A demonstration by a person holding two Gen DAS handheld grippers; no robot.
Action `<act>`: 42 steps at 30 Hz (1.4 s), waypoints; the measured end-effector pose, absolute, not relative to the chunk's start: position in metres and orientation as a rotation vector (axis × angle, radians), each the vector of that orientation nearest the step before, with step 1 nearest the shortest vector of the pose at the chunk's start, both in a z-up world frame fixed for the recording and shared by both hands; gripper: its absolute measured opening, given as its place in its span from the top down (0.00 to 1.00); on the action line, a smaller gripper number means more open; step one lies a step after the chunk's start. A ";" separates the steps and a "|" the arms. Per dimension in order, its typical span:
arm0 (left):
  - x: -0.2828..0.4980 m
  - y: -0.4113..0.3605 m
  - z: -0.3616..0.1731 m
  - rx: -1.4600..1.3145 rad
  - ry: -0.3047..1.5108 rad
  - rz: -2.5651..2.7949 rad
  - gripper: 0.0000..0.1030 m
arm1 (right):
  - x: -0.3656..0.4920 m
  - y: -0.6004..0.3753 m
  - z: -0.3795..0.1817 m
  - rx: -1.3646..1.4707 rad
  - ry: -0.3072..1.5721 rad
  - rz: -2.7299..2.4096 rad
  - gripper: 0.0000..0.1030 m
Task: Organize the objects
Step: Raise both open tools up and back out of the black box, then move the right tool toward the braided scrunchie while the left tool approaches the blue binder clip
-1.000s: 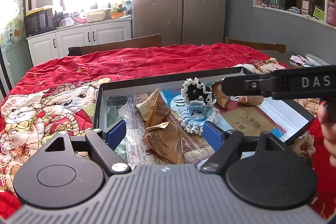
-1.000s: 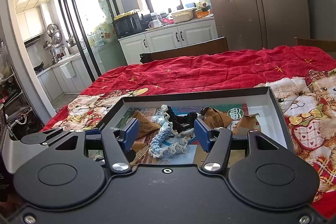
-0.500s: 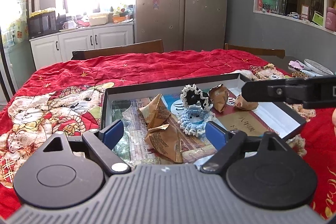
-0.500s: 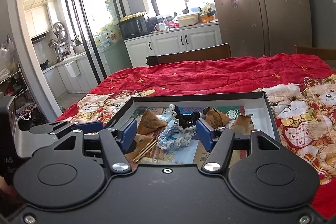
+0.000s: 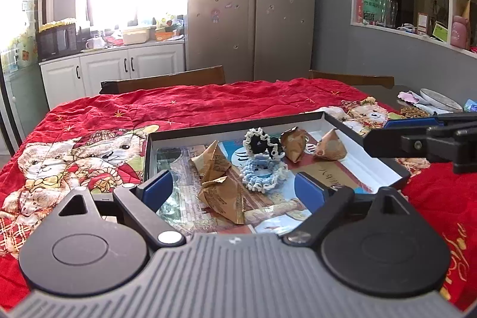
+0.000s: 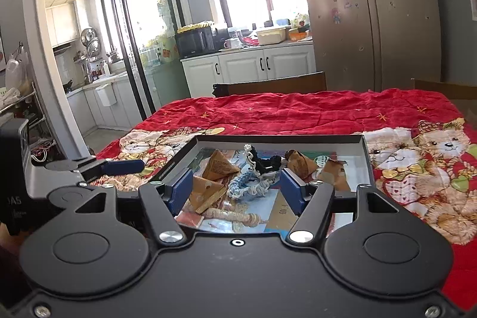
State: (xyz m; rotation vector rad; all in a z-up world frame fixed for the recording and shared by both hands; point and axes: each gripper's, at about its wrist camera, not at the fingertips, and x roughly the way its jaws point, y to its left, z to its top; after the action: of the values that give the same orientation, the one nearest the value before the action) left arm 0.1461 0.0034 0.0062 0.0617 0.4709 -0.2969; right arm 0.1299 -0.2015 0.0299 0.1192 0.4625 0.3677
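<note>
A shallow black-rimmed box lies on the red quilt. Inside are several brown paper pyramids, a blue crocheted scrunchie and a black one with white trim. My left gripper hovers at the box's near edge, its jaws opening with nothing gripped between them. My right gripper hangs over the same near edge, its jaws also opening and free of the blue scrunchie and pyramids beyond. Each gripper shows side-on in the other's view, the right one by the box's right wall.
The red bear-print quilt covers the whole table. Wooden chair backs stand at its far side. A plate and small items sit at the far right corner. Cabinets and a fridge are behind.
Both grippers have drawn back and risen from the box, so it looks smaller and farther. Their jaws stand a little wider. The right gripper has slid toward the right edge of the left view.
</note>
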 end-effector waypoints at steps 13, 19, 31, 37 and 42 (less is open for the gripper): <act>0.110 0.003 0.020 0.086 0.440 -0.330 0.05 | 0.089 -0.220 0.035 0.105 0.443 0.344 0.37; 0.095 0.004 0.022 0.092 0.431 -0.340 0.03 | 0.072 -0.227 0.035 0.085 0.433 0.326 0.36; 0.076 0.007 0.013 0.100 0.459 -0.354 0.02 | 0.047 -0.247 0.027 0.087 0.443 0.277 0.36; 0.071 0.005 0.003 0.120 0.487 -0.361 0.02 | 0.043 -0.259 0.014 0.114 0.454 0.232 0.37; 0.067 0.001 -0.015 0.129 0.532 -0.391 0.02 | 0.045 -0.260 -0.004 0.128 0.499 0.229 0.47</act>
State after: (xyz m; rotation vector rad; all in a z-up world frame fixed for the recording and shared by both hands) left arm 0.0668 0.0007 -0.0145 0.1294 0.5321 -0.3905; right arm 0.0449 -0.2602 -0.0041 0.1277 0.4989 0.2290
